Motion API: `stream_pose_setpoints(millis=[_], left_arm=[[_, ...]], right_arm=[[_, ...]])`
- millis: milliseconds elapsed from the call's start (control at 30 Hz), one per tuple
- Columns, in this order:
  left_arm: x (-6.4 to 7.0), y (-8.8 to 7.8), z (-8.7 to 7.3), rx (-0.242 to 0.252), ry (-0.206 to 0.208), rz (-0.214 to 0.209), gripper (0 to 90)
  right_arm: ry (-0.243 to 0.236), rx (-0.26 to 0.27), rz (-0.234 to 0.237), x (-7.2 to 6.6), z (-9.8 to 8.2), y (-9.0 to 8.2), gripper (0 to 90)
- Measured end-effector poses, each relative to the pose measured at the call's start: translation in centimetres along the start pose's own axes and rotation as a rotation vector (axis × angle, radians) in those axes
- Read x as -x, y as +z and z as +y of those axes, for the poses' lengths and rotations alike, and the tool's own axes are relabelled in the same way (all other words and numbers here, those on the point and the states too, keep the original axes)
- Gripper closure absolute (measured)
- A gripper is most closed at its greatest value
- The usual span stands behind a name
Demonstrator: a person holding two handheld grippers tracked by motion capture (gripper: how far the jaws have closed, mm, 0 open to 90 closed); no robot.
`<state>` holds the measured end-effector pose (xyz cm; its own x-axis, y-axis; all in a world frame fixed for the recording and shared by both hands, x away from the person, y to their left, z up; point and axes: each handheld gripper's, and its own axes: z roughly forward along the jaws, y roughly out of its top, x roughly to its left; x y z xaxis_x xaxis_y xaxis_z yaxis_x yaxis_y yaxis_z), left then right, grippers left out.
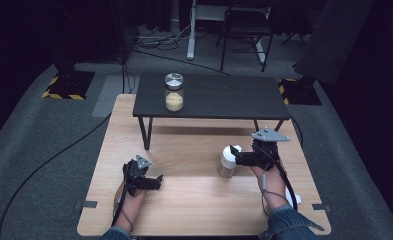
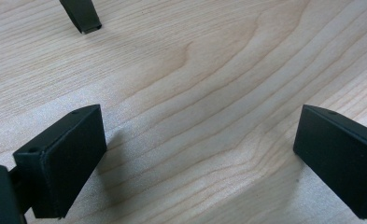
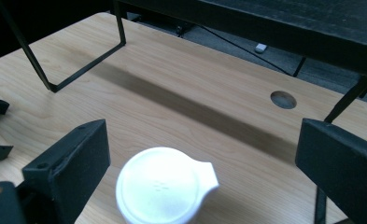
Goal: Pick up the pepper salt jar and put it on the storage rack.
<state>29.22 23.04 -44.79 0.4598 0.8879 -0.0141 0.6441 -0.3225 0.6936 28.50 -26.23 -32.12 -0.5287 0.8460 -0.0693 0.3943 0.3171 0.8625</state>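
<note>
Seen from above, the left gripper (image 1: 151, 181) is held low over the light wooden table (image 1: 194, 200) at about 8 o'clock, its jaws spread wide with nothing between them. At about 4 o'clock a small jar (image 1: 228, 161) with a white lid (image 3: 165, 185) stands upright. The right gripper (image 1: 234, 155) is placed around the jar's top, jaws wide apart, the lid sitting between them but nearer the left jaw and not yet touched. A tip-over is judged likely if that nearer jaw meets the lid first. At 12 o'clock, a second jar (image 1: 174, 92) stands on a black shelf (image 1: 209, 97).
</note>
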Motion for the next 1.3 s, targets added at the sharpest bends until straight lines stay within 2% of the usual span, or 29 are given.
stream_pose_setpoints(millis=[200, 367, 733, 867, 1300], left_arm=[[0.0, 0.0, 0.0, 0.0, -0.001, 0.0, 2.4], [0.0, 0.0, 0.0, 0.0, 0.0, 0.0, 2.4], [0.0, 0.0, 0.0, -0.001, 0.001, 0.0, 2.4], [0.0, 0.0, 0.0, -0.001, 0.001, 0.0, 2.4], [0.0, 0.0, 0.0, -0.001, 0.001, 0.0, 2.4]], right_arm=[[0.019, 0.0, -0.007, -0.8, -0.5, 1.2, 3.1], [0.023, -0.026, -0.019, -1.1, -1.2, 2.1, 3.1], [0.022, -0.079, -0.004, -2.0, -2.9, 4.4, 3.2], [0.032, -0.101, 0.005, -2.1, -3.6, 5.3, 3.3], [0.057, -0.118, 0.013, -2.3, -6.2, 7.2, 7.0]])
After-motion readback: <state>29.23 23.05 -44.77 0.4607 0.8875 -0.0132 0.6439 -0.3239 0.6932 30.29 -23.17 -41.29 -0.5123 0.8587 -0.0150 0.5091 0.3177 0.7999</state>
